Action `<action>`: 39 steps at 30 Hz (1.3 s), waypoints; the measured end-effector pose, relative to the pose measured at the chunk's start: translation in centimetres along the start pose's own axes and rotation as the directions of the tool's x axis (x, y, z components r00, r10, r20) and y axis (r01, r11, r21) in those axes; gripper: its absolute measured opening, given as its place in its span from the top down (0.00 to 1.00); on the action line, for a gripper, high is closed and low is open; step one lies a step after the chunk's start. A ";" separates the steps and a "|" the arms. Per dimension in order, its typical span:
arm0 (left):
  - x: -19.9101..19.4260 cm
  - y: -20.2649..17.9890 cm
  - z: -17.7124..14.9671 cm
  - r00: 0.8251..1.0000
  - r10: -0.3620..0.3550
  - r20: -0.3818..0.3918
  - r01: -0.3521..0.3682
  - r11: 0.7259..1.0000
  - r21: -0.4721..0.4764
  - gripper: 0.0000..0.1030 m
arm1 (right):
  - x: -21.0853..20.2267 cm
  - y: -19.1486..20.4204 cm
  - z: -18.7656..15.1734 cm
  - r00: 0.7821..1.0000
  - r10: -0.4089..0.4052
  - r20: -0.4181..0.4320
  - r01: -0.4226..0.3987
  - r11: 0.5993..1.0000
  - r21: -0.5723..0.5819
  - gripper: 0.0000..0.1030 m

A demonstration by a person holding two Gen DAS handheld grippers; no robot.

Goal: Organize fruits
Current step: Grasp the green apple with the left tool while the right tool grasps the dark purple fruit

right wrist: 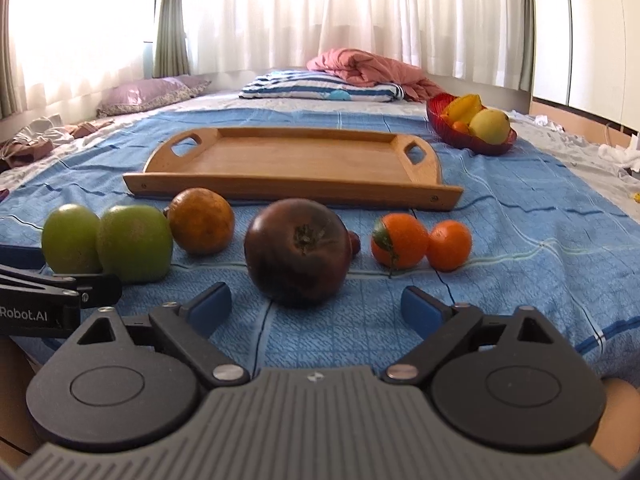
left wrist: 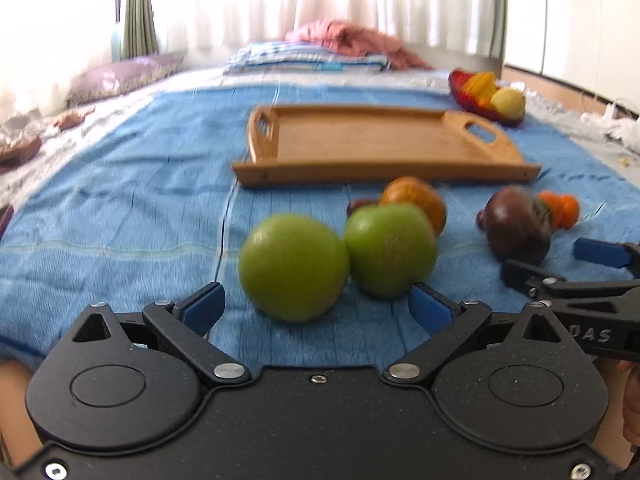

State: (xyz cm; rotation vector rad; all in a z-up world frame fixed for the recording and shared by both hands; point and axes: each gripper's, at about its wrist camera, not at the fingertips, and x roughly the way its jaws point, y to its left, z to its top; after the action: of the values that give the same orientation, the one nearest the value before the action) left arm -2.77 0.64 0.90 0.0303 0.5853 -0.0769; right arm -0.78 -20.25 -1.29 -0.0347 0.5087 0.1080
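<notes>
So the fruit is all lined up on the blue bedspread [right wrist: 520,216] just in front of the empty wooden tray [right wrist: 288,160], nothing loaded yet as far as I can tell. The right gripper [right wrist: 316,306] has its jaws spread wide with nothing between the pads, aimed at the dark purple-brown fruit [right wrist: 298,250] sitting just ahead of it. The left gripper [left wrist: 316,306] is wide open too, empty, facing the nearer green apple [left wrist: 294,266], which touches the second green apple [left wrist: 390,250].

What worries me:

- Those two apples are pressed together, so a finger pushing in between probably shoves the second one sideways into the brownish orange [right wrist: 200,220] behind it.
- Round fruit on a soft bed rolls easily. A nudge from a pad before closing could send it off.
- The two grippers sit close side by side, so reaching at once risks a clash.
- The small red fruit [right wrist: 354,242] tucked against the dark one could get knocked toward the persimmon [right wrist: 398,242] and the mandarin [right wrist: 450,245].

The red bowl [right wrist: 468,138] at the far right already holds fruit.
</notes>
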 end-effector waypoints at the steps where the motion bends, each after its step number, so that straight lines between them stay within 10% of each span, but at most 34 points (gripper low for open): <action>1: -0.3 -0.1 0.2 1.000 -0.002 0.020 0.002 1.000 0.004 0.05 | 0.0 0.1 0.1 1.000 0.002 0.006 -0.002 1.000 -0.004 0.08; 8: -0.8 0.2 0.9 0.998 -0.011 0.065 0.010 1.000 0.009 0.10 | 0.3 0.1 0.8 0.999 0.028 0.023 -0.028 0.999 0.016 0.16; 16: -1.9 0.9 0.7 0.998 -0.011 0.061 0.012 1.000 -0.007 0.43 | 0.6 0.1 1.0 0.998 0.047 0.028 -0.049 0.997 0.051 0.27; 39: -0.4 2.7 0.3 0.996 -0.065 0.060 0.070 0.994 -0.082 0.46 | 2.5 -0.2 1.3 0.998 0.054 -0.016 -0.053 0.995 0.090 0.36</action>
State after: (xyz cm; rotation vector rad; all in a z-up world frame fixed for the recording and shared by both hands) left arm -2.74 3.29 1.37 -0.0736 0.5318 -0.1185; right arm 2.03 -20.12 -1.38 0.0658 0.5324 0.1373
